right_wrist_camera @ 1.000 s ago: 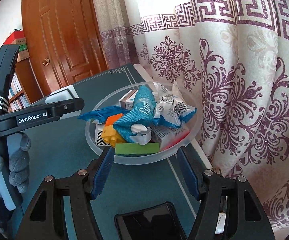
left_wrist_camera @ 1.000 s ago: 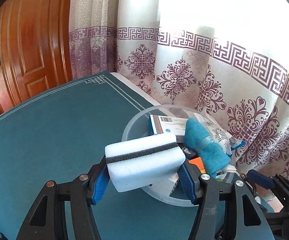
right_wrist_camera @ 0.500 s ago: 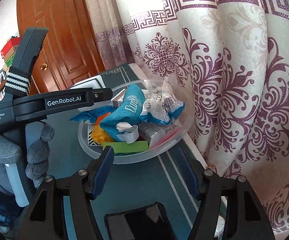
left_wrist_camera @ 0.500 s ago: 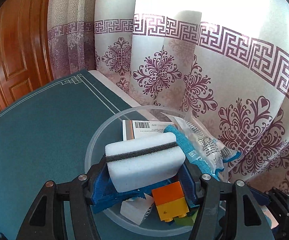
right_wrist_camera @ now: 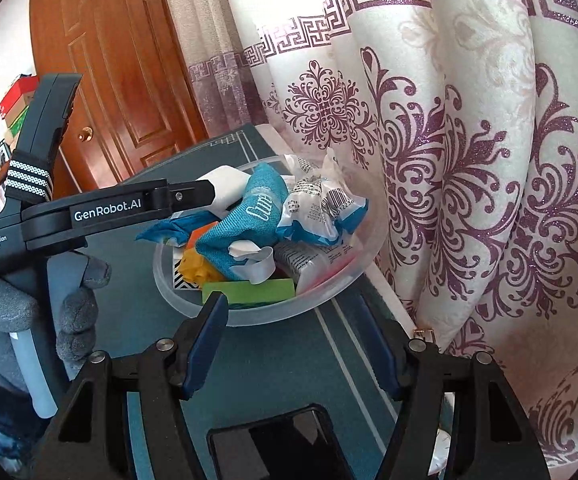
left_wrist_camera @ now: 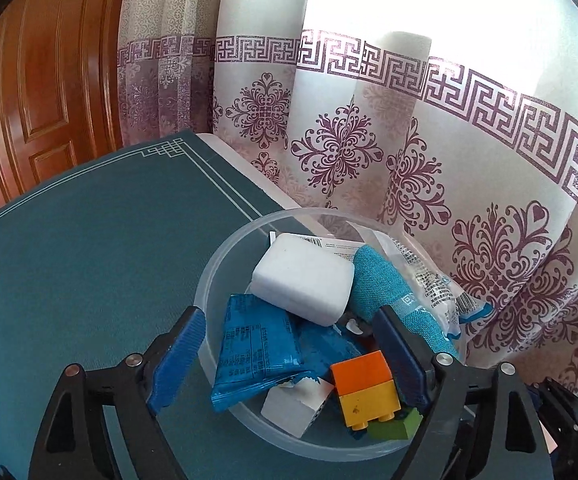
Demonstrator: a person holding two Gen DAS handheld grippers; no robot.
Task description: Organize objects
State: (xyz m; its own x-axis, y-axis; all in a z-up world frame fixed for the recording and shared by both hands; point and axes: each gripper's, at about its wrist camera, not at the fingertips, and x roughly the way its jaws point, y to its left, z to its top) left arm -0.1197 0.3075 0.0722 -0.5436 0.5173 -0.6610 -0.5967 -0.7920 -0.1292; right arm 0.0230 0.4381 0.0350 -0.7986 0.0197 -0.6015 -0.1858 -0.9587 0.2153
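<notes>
A clear plastic bowl (left_wrist_camera: 225, 258) sits on the teal table by the curtain, full of small items. A white sponge (left_wrist_camera: 303, 278) lies in it, on a blue snack packet (left_wrist_camera: 255, 354), beside a teal cloth pouch (left_wrist_camera: 385, 280) and an orange-and-yellow brick (left_wrist_camera: 365, 386). My left gripper (left_wrist_camera: 289, 356) is open and empty, its fingers straddling the bowl's near rim. My right gripper (right_wrist_camera: 297, 340) is open and empty, just short of the bowl (right_wrist_camera: 329, 294). The right wrist view shows the left gripper's body (right_wrist_camera: 101, 212) over the bowl and the sponge (right_wrist_camera: 227, 186) behind it.
A patterned curtain (left_wrist_camera: 409, 140) hangs right behind the bowl at the table edge. A wooden door (left_wrist_camera: 29, 80) stands at the far left. The teal table mat (left_wrist_camera: 89, 260) stretches left of the bowl. A dark phone-like object (right_wrist_camera: 273, 440) lies below the right gripper.
My left gripper carried the white sponge over the bowl, opened and let it go; the sponge now lies in the bowl. The right gripper edged slightly closer to the bowl.
</notes>
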